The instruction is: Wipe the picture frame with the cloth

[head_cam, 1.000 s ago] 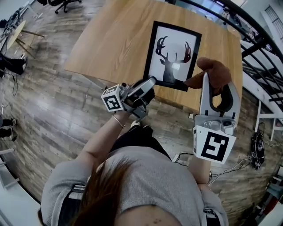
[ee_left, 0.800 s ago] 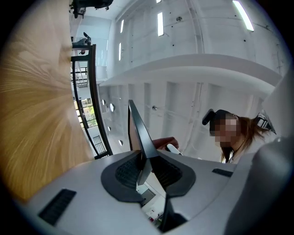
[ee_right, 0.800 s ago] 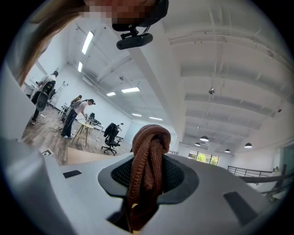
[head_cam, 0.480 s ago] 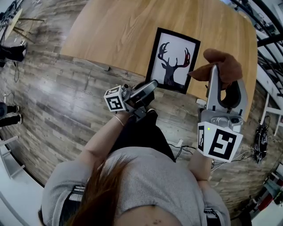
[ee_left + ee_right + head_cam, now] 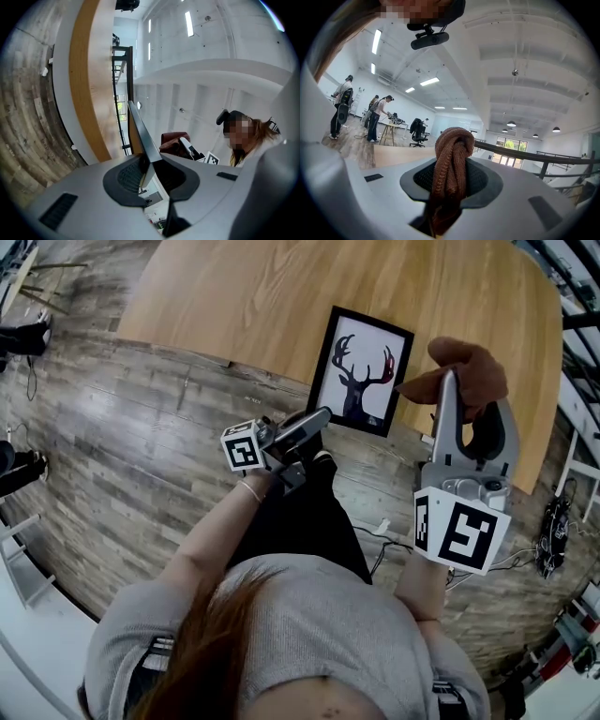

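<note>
A black picture frame (image 5: 361, 371) with a deer silhouette hangs tilted over the near edge of the wooden table (image 5: 262, 296). My left gripper (image 5: 322, 418) is shut on the frame's lower left corner. In the left gripper view the frame's thin dark edge (image 5: 143, 136) runs up from between the pads of the left gripper (image 5: 145, 171). My right gripper (image 5: 448, 382) stands just right of the frame, shut on a bunched brown cloth (image 5: 469, 371). The right gripper view shows the knitted cloth (image 5: 450, 159) pinched in the right gripper (image 5: 450, 183) and bulging above it.
Wood-plank floor (image 5: 141, 446) lies below and left of the table. Black railings (image 5: 577, 315) run along the right. Cables (image 5: 384, 540) lie on the floor near the feet. In the right gripper view, people (image 5: 375, 117) stand at a desk far off on the left.
Both grippers have sunk, carrying the frame and the cloth down with them. The frame looks smaller and farther from the head camera. Both grips are unchanged.
</note>
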`<state>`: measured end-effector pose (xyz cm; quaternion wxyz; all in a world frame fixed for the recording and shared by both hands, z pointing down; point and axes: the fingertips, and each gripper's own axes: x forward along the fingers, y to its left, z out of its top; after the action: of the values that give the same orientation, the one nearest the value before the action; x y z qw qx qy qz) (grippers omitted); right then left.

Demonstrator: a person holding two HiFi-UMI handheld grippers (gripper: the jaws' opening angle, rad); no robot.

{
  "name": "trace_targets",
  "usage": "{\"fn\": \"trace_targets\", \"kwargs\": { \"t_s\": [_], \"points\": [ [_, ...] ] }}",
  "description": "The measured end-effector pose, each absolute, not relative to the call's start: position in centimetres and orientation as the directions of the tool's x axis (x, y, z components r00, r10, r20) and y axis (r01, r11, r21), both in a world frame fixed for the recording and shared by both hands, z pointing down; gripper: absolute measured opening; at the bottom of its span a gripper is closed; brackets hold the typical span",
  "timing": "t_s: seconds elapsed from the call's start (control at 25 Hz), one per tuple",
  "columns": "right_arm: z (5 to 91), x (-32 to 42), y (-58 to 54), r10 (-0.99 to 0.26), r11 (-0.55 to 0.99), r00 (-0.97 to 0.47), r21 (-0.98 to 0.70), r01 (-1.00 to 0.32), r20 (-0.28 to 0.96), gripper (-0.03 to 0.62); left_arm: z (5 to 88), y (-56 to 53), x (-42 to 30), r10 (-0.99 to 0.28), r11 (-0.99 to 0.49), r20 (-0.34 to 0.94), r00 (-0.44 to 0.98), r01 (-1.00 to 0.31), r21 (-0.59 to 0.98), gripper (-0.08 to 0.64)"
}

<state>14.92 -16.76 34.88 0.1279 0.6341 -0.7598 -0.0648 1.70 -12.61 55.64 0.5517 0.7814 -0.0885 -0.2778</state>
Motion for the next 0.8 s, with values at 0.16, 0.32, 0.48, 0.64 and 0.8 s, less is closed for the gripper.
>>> {"fn": "trace_targets", "kwargs": {
  "t_s": [0.16, 0.32, 0.48, 0.64, 0.8],
  "points": [
    [35.9, 14.6, -17.1, -0.976, 0.201, -0.171, 0.260, -0.944, 0.134, 0.133, 57.0, -12.9, 1.4, -0.446, -0.353, -0.331, 0.832, 0.176, 0.919, 0.074],
    [36.6, 14.2, -17.1, -0.973, 0.205, -0.166, 0.274, -0.940, 0.157, 0.133, 58.6, -12.8, 1.5, -0.426, -0.321, -0.297, 0.855, 0.164, 0.933, 0.074],
    [37.0, 14.3, -17.3, -0.972, 0.203, -0.161, 0.276, -0.939, 0.169, 0.133, 59.9, -13.2, 1.3, -0.441, -0.288, -0.289, 0.850, 0.171, 0.942, 0.074],
    [38.0, 14.2, -17.3, -0.970, 0.201, -0.151, 0.278, -0.939, 0.188, 0.133, 60.3, -13.4, 1.4, -0.432, -0.245, -0.289, 0.854, 0.198, 0.949, 0.074],
    [38.6, 13.6, -16.9, -0.966, 0.213, -0.161, 0.273, -0.938, 0.202, 0.133, 60.2, -13.8, 1.5, -0.425, -0.230, -0.297, 0.855, 0.215, 0.949, 0.074]
  ]
}}
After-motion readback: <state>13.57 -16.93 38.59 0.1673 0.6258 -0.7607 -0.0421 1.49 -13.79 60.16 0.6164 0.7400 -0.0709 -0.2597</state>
